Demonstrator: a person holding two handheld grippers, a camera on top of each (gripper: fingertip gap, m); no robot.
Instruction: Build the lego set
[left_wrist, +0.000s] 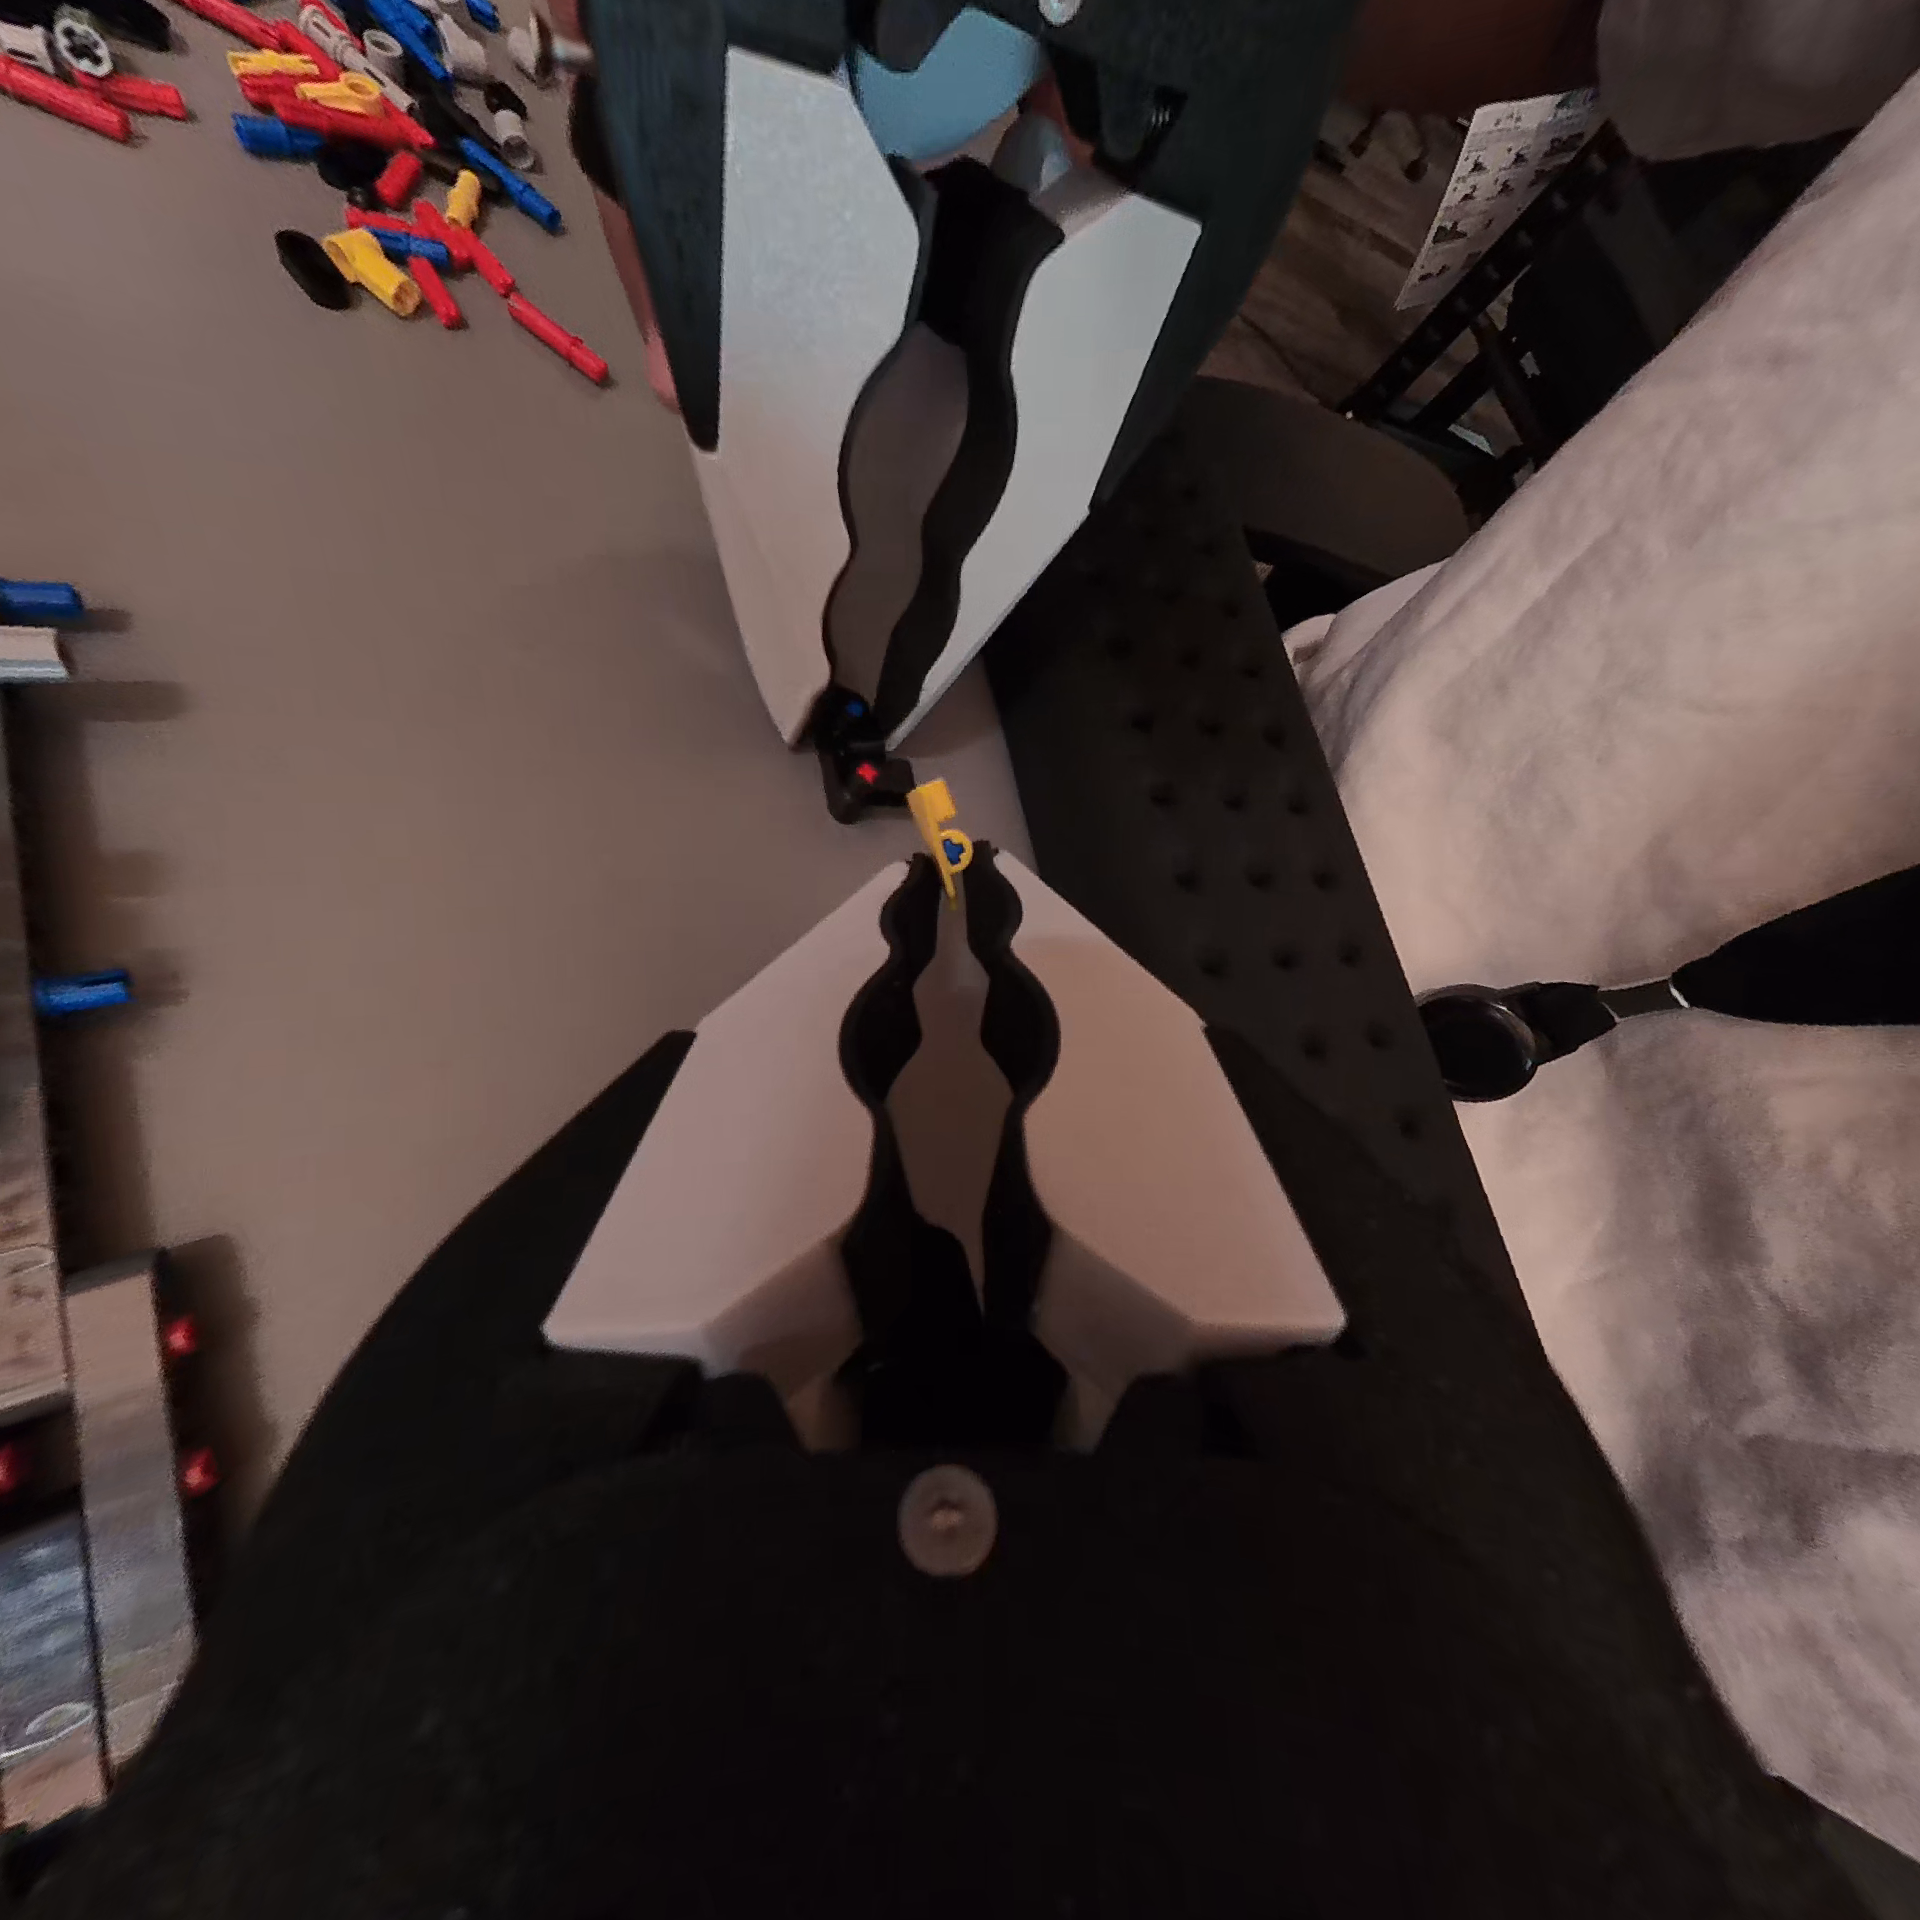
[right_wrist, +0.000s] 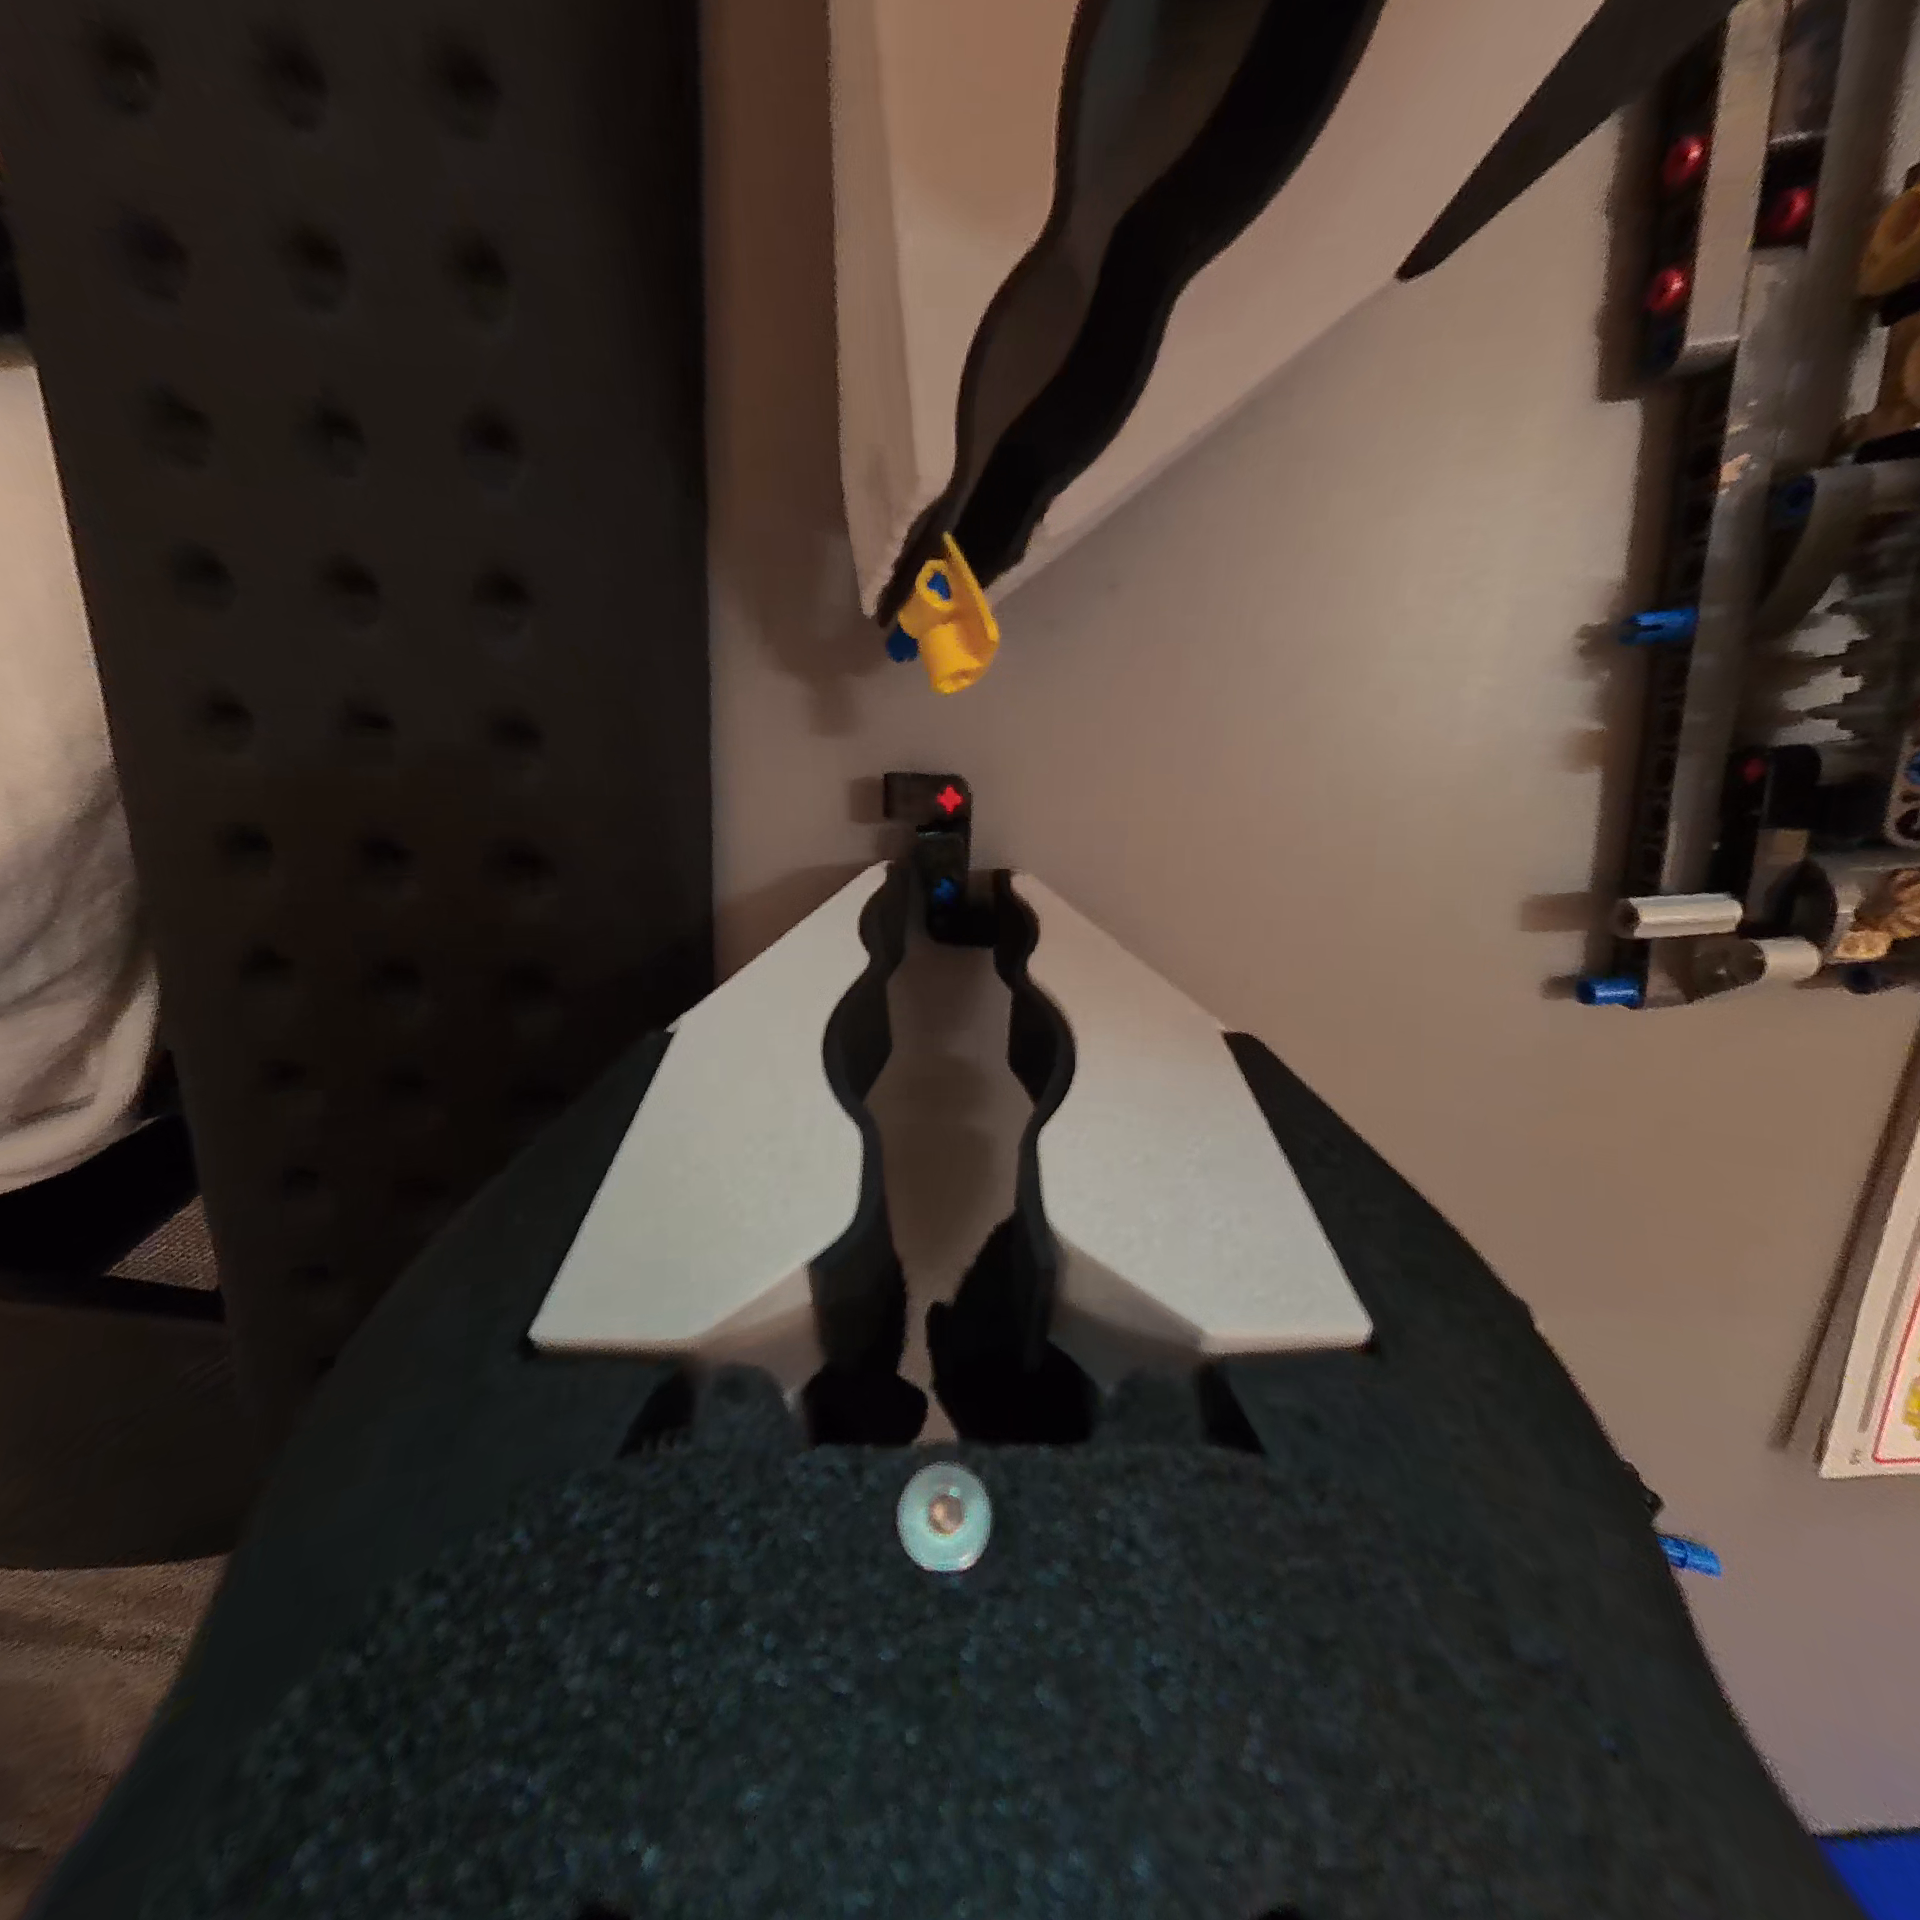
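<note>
My left gripper (left_wrist: 951, 862) is shut on a small yellow connector (left_wrist: 938, 829) with a blue pin in it; it also shows in the right wrist view (right_wrist: 948, 620) at the tips of the left gripper (right_wrist: 935, 592). My right gripper (right_wrist: 948, 894) is shut on a black L-shaped piece (right_wrist: 940, 842) with a red and a blue axle end; in the left wrist view this piece (left_wrist: 860, 764) sits at the right gripper's tips (left_wrist: 847, 722). The two parts face each other a short gap apart above the table.
A pile of loose red, blue, yellow and grey parts (left_wrist: 384, 156) lies at the far left. A partly built grey and black model (right_wrist: 1745, 623) lies to the right. A black perforated chair back (left_wrist: 1226, 790) and an instruction sheet (left_wrist: 1496, 187) stand beyond the table edge. One gripper's finger ends stand about 5 cm off the other's.
</note>
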